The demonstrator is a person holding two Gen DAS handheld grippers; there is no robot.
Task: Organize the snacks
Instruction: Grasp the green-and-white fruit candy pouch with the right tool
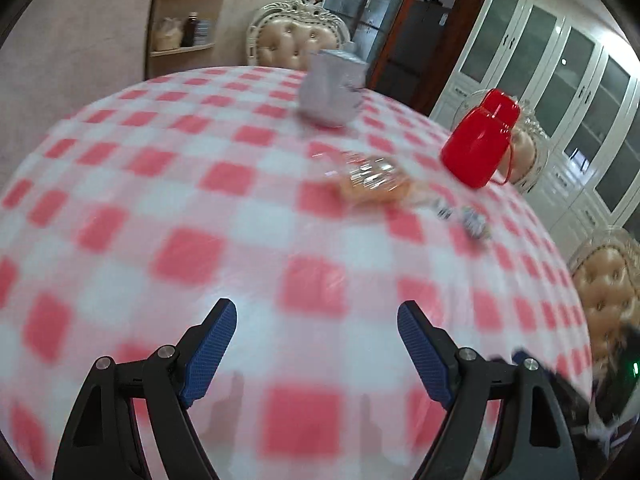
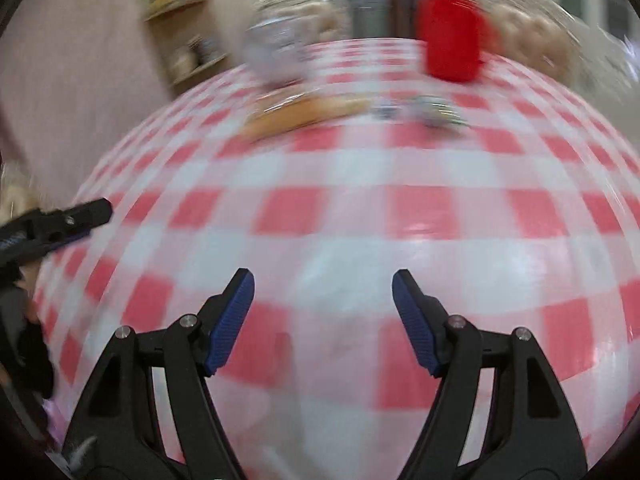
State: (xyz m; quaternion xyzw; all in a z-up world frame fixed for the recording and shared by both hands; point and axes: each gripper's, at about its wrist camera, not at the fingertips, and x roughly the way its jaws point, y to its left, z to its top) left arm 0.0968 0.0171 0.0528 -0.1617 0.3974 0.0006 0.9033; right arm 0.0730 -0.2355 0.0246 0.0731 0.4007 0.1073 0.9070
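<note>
While both views are blurred, the main things on the table can still be told.

Table: a round top covered by a red-and-white checked tablecloth (image 1: 192,248) is seen in both views.

Left gripper (image 1: 316,320): the jaws are held wide apart above the cloth; nothing is seen between the blue pads (image 1: 212,352), and only bare checks lie under them. Its black tip is also seen at the left edge of the right wrist view (image 2: 86,212).

Right gripper (image 2: 323,292): the jaws are spread apart too, a little less wide; nothing is gripped, and only cloth is seen between the fingers (image 2: 234,316).

Snack packet (image 1: 372,182): a clear-wrapped packet with an orange-brown content is laid flat on the cloth, well apart from both grippers, toward the far side of the table. In the right wrist view it is smeared into a streak (image 2: 304,114).

Small wrapped pieces (image 1: 466,218): some small dark-and-white items are laid just beside the packet; what they are cannot be told.

Red container (image 1: 478,138): it is placed near the far edge, with a lid and a thin handle loop.

Pale jug (image 1: 332,88): a greyish vessel is placed behind the packet; its details are blurred.

Chairs: padded beige chairs (image 1: 296,44) are placed around the table.
</note>
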